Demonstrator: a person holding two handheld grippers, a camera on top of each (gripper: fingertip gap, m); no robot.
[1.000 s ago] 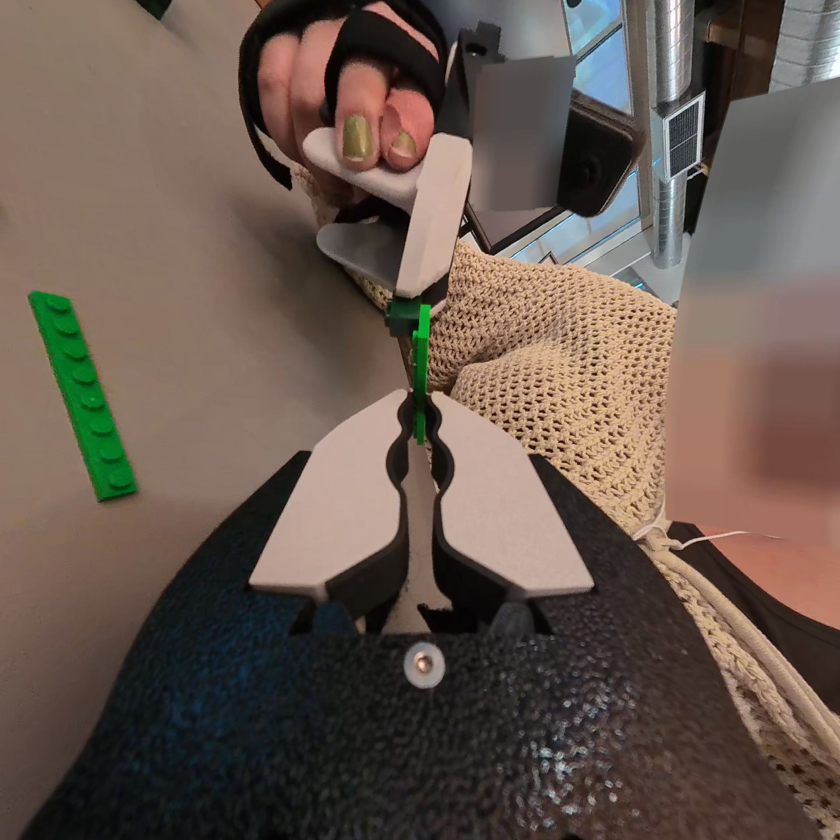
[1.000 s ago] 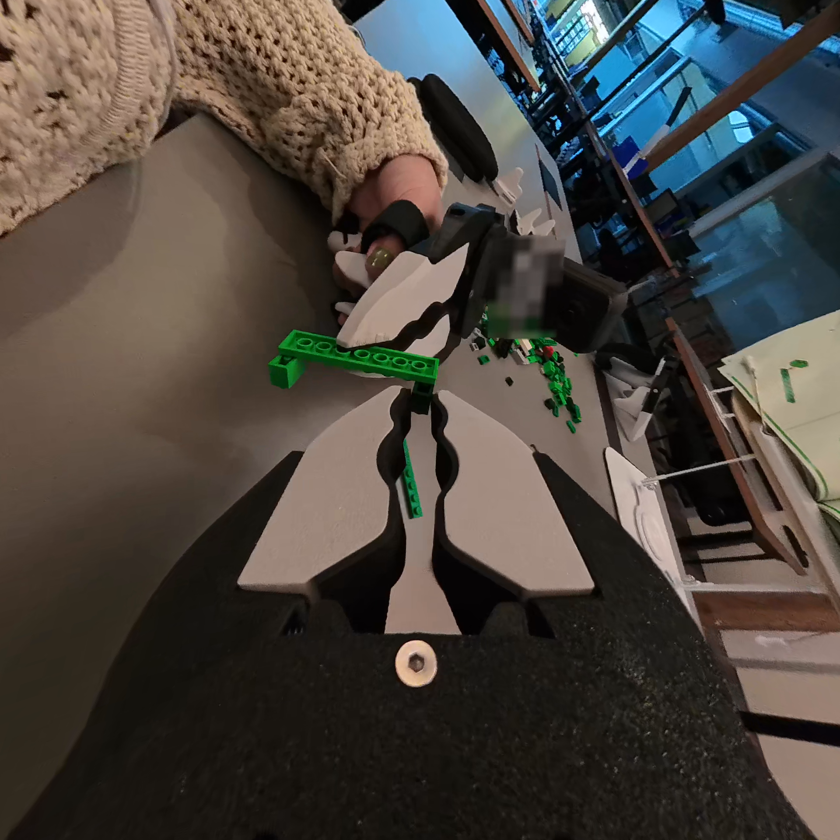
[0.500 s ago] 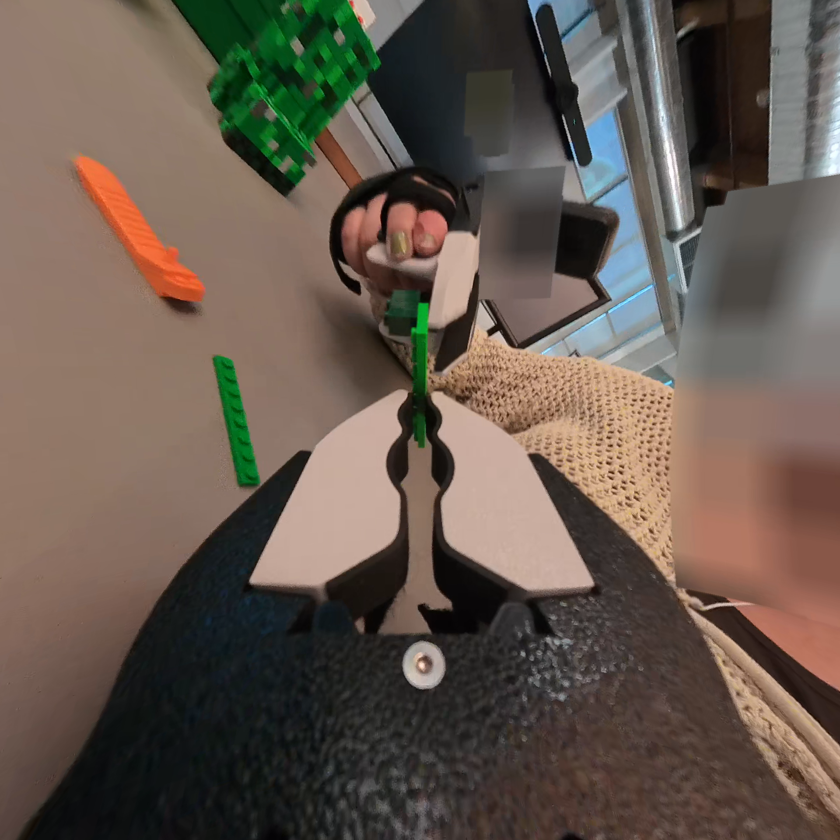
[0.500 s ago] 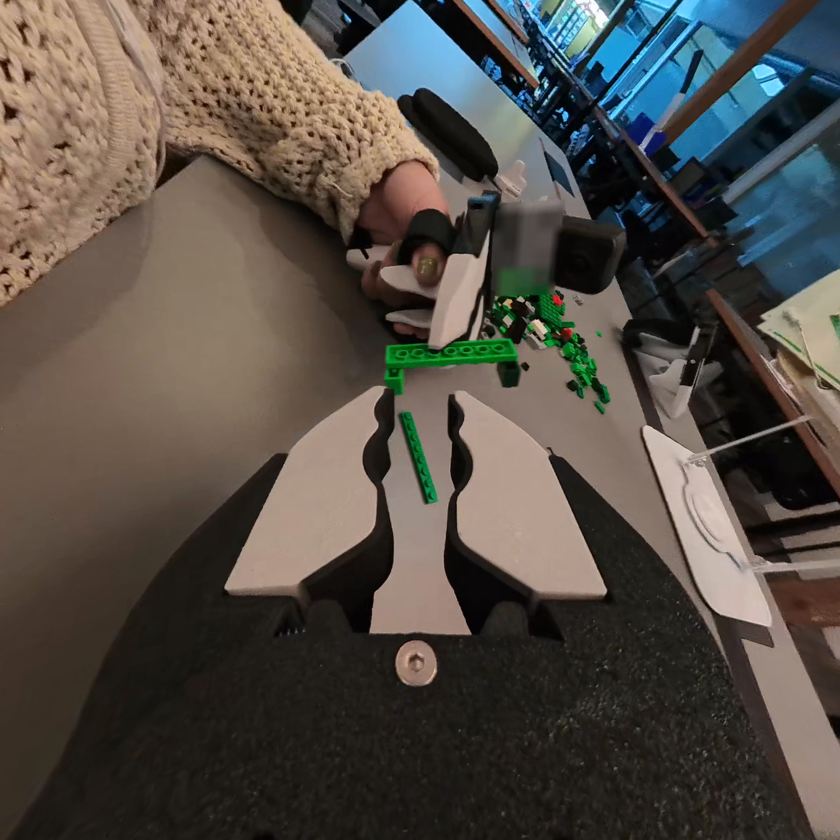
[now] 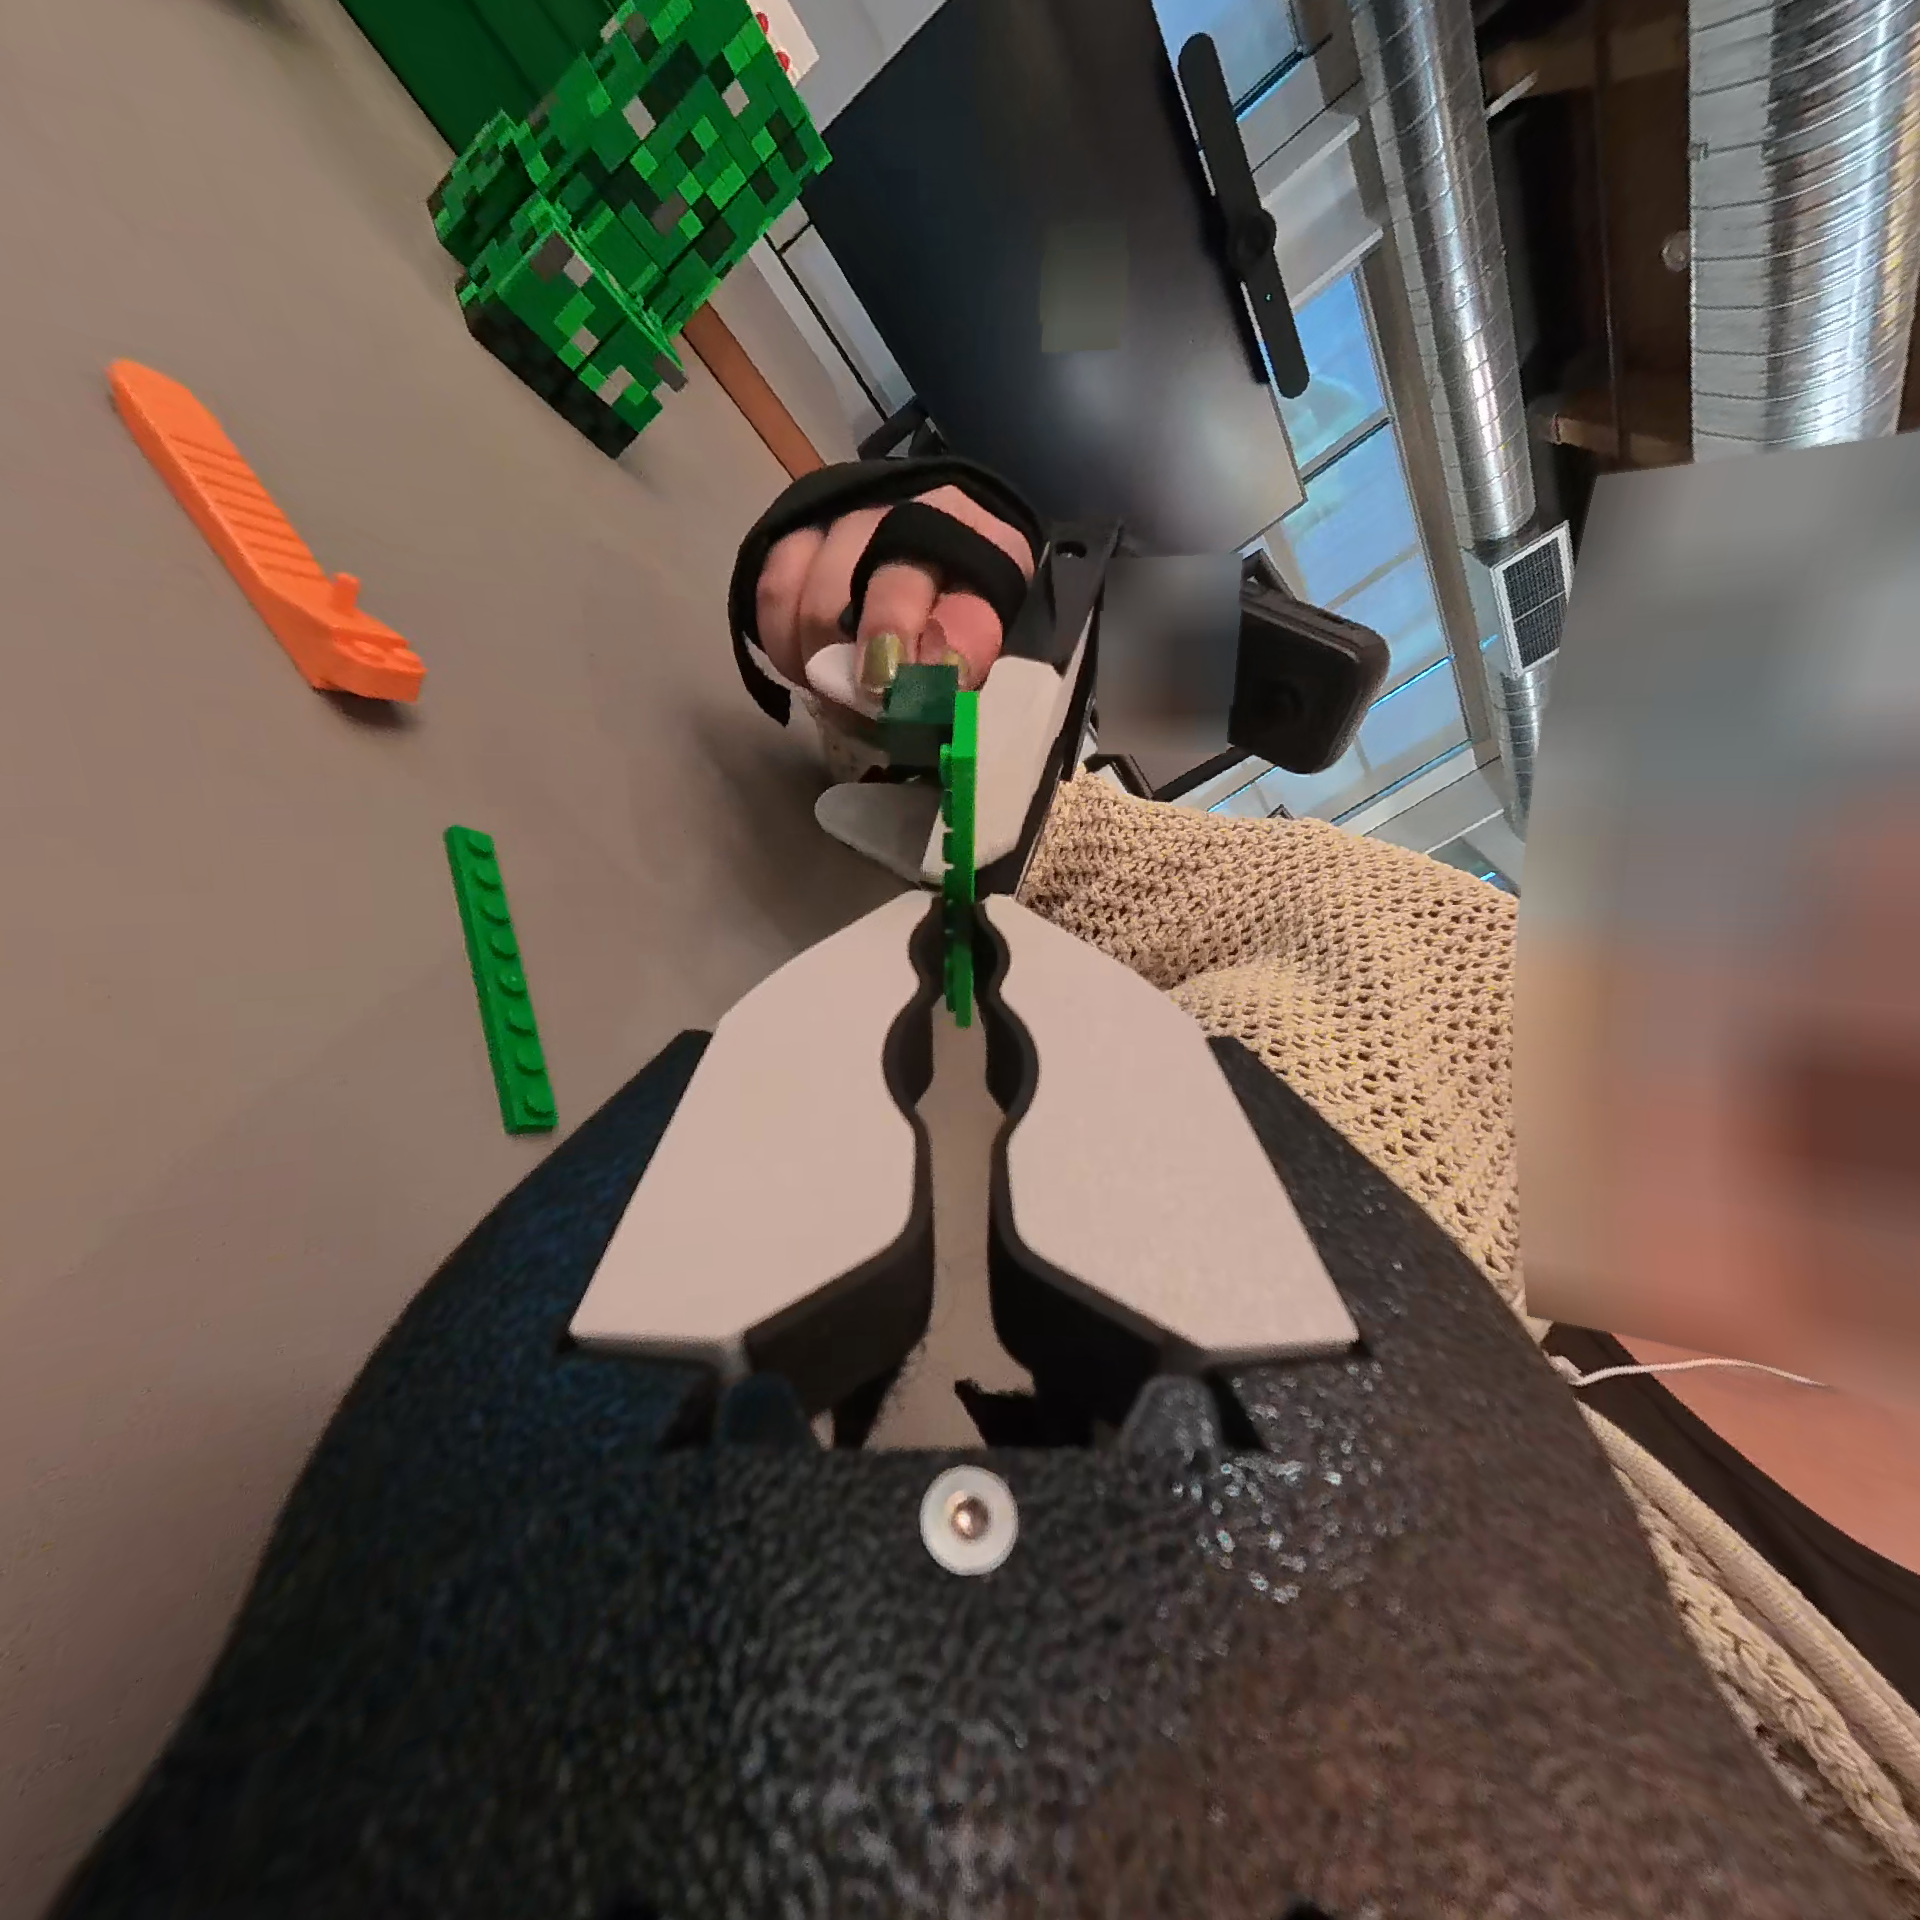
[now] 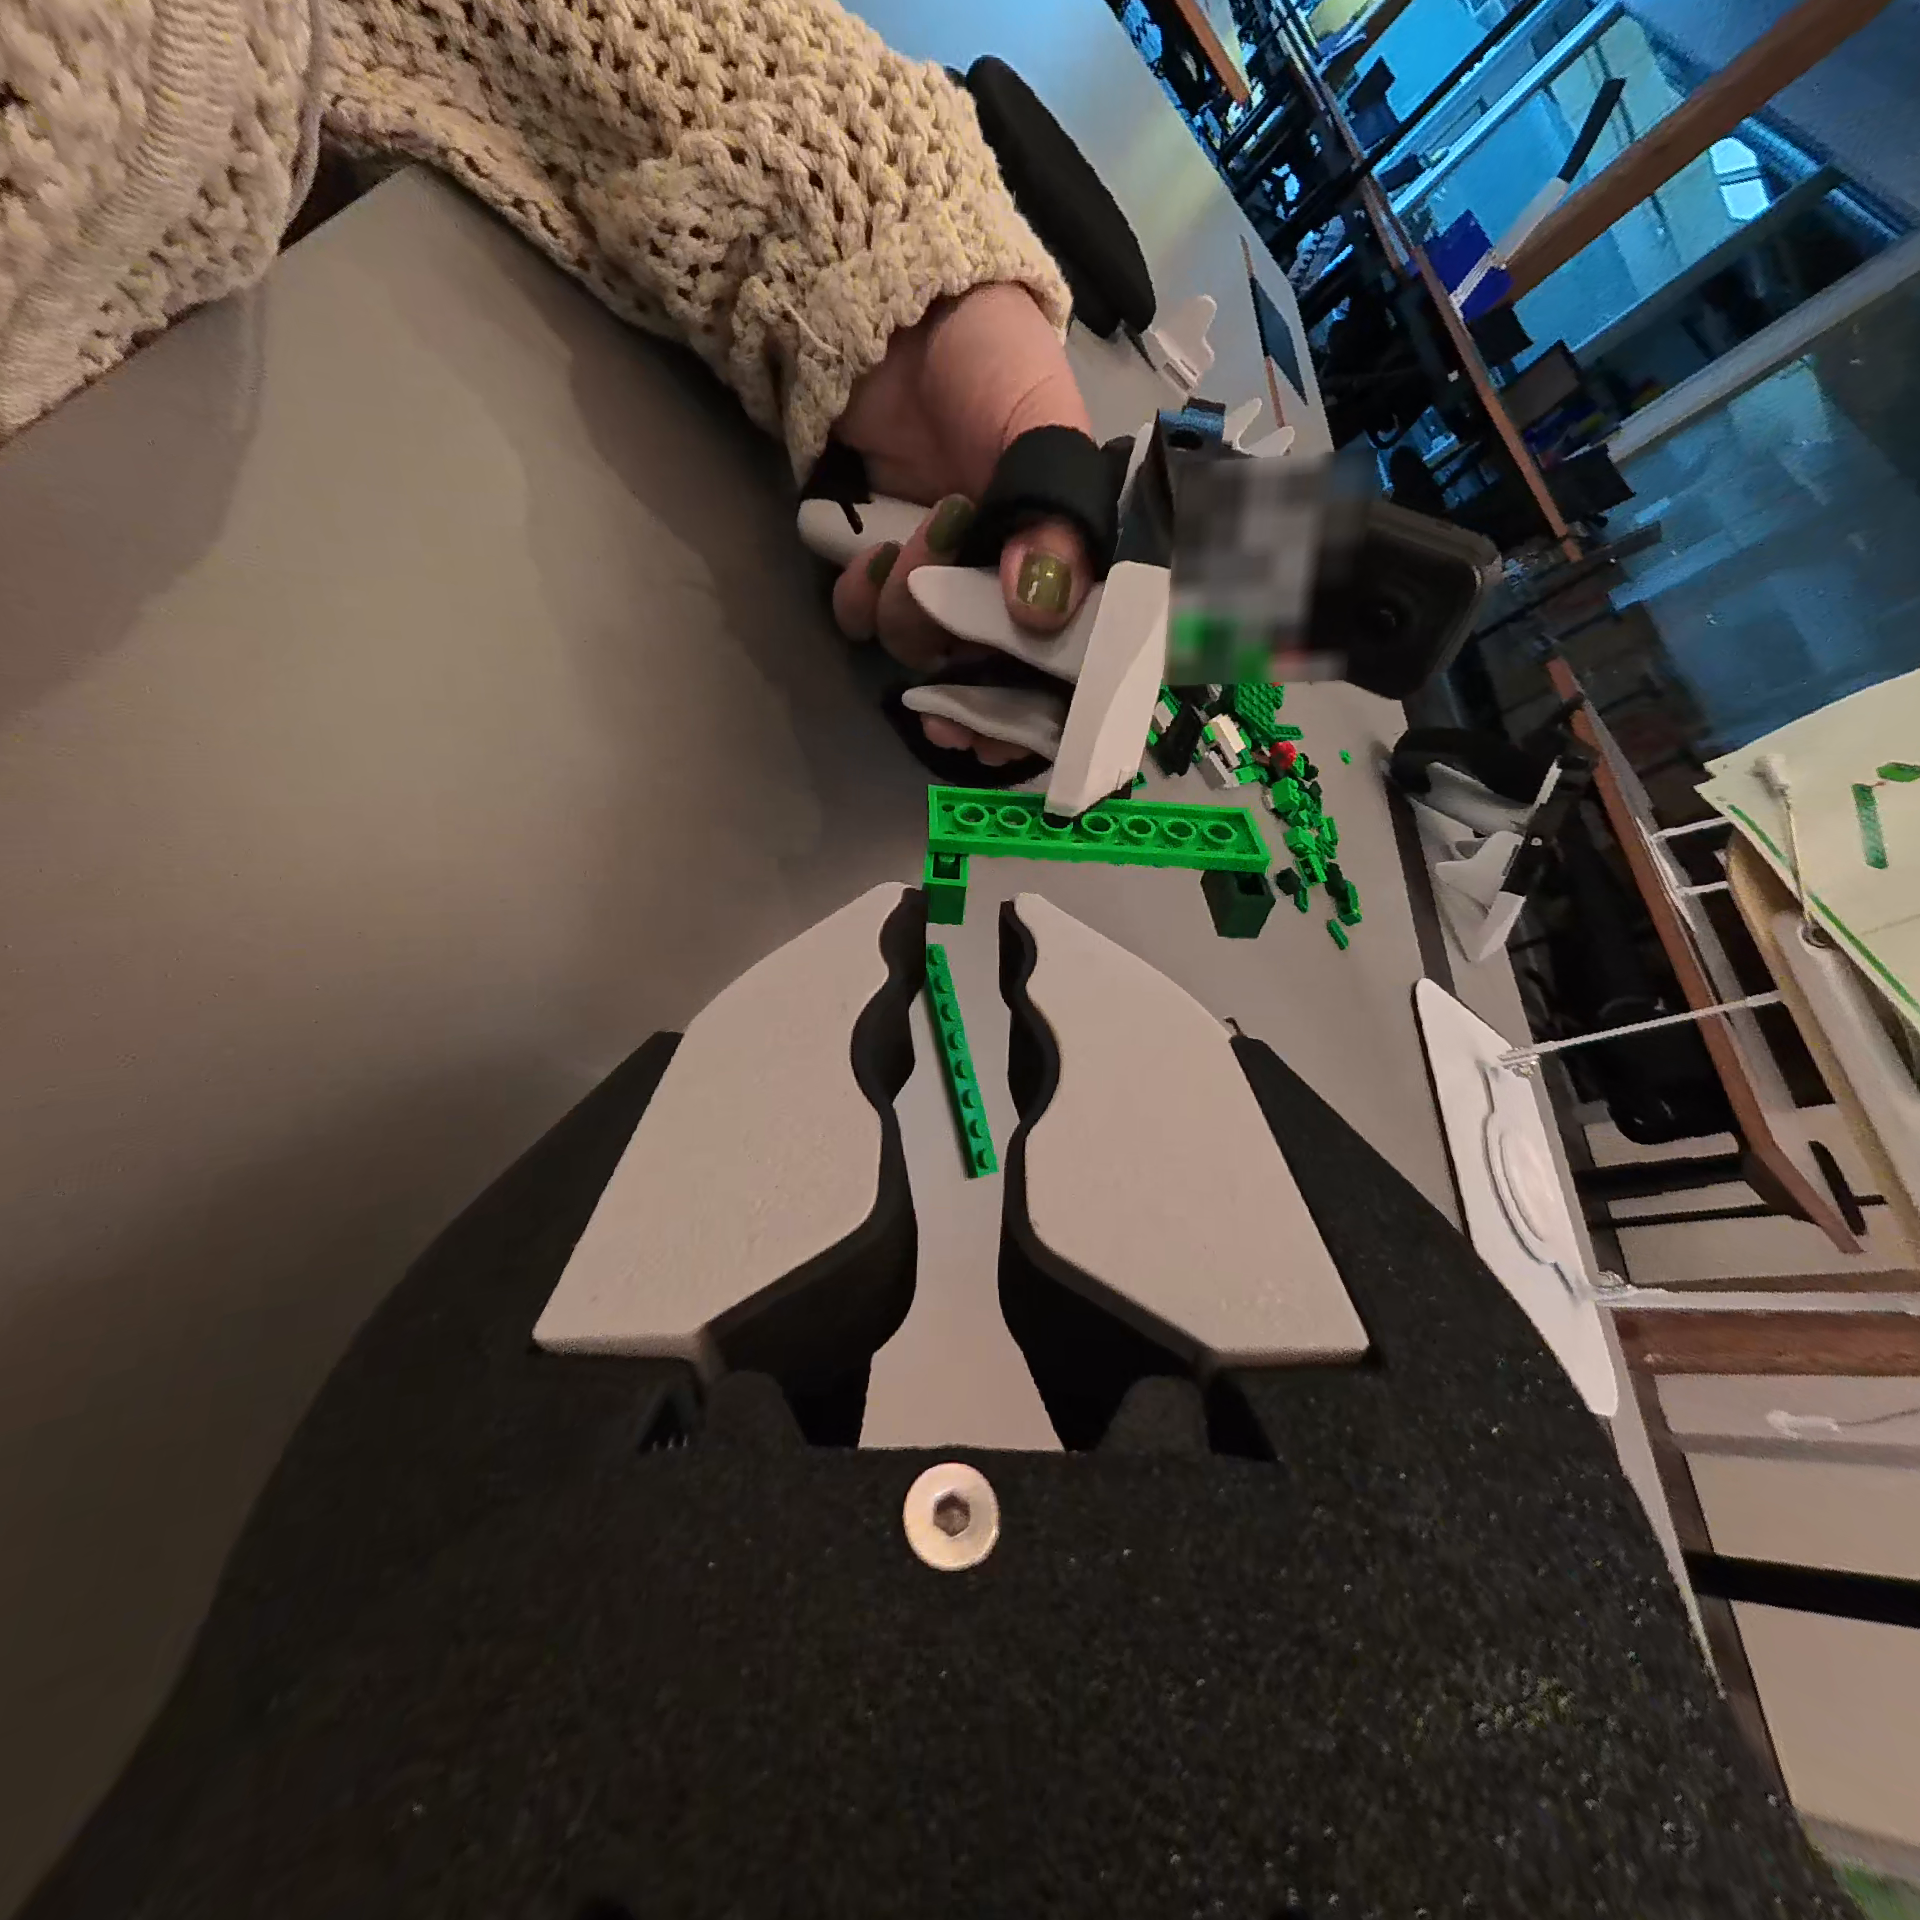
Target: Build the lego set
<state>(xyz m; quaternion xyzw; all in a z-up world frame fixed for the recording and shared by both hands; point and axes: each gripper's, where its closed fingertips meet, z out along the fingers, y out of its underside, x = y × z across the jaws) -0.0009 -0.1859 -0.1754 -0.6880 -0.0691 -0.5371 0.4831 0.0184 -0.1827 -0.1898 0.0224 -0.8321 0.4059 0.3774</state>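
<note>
**A:** What is different from a second ago?

**B:** The right gripper (image 6: pixel 964 900) has let go. Then its jaws were pinched on the small dark green brick (image 6: pixel 1236 904), pressing it against the long bright green brick with a row of round holes (image 6: pixel 1101 836). Now they stand a little apart with nothing between them, pulled back from that long brick.

**A:** And the dark brick stays put?

**B:** Yes, it hangs from one end of the long brick, and a small bright green brick (image 6: pixel 945 894) sits at the other end. I judge that piece seated, so this step looks done.

**A:** Who has the assembly?

**B:** The left gripper (image 5: pixel 958 914). Its jaws are closed tight on the long brick, near its middle, holding it above the grey table (image 6: pixel 416 727).

**A:** What else lies around it?

**B:** A thin green studded plate (image 6: pixel 961 1060) lies flat on the table just below the long brick, framed by the right jaws. A pile of loose small pieces (image 6: pixel 1299 821) sits beyond the long brick. An orange brick separator (image 5: pixel 260 530) lies well off to its side.

**A:** Next move?

**B:** Probably the plate. It lies flat, so pinching its thin edges may be fiddly.
</note>
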